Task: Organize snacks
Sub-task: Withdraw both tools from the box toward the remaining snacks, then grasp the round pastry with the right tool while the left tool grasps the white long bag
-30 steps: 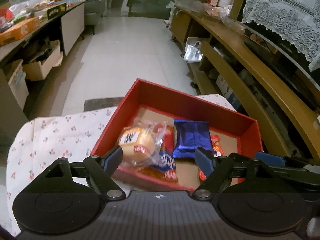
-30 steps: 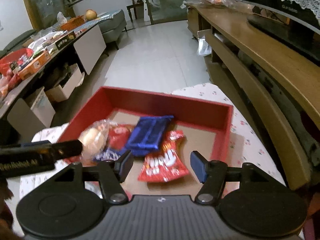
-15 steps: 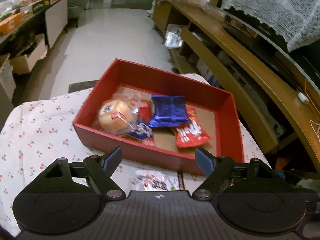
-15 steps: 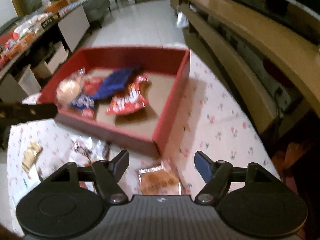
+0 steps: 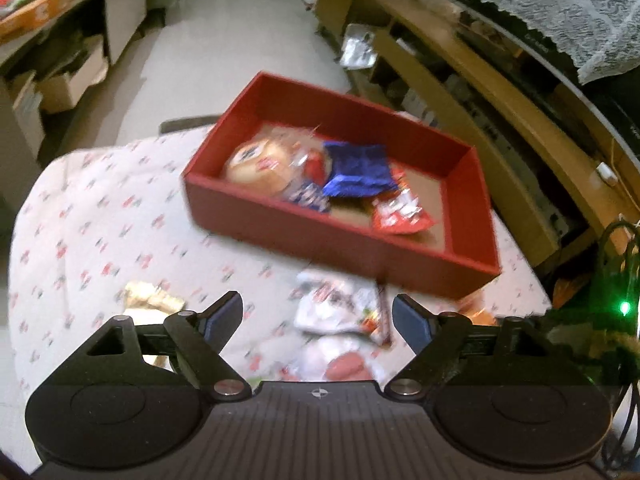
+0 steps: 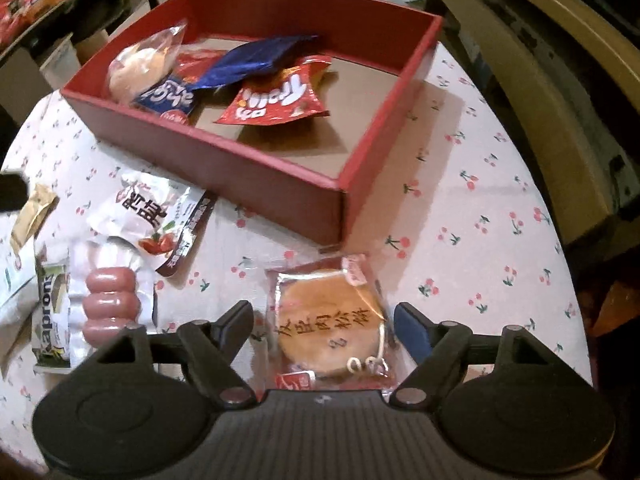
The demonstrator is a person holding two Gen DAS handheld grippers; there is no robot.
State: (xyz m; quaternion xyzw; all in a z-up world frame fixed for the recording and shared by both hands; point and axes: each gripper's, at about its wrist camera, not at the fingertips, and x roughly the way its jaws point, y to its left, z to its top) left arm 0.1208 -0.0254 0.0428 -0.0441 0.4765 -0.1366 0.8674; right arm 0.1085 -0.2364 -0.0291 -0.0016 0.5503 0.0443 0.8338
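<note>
A red box [image 6: 280, 184] holds four snack packets [image 6: 276, 100], while a wrapped round pastry [image 6: 330, 320] lies flat outside it.

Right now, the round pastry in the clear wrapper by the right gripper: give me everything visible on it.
The round pastry is flat, golden-brown, with dark Chinese characters printed over it, sealed in a clear, crinkled film wrapper with red labels at two corners. It lies flat on the cherry-print tablecloth, just in front of the red box but apart from it. The right gripper is open, one finger on either side; neither visibly touches it.
</note>
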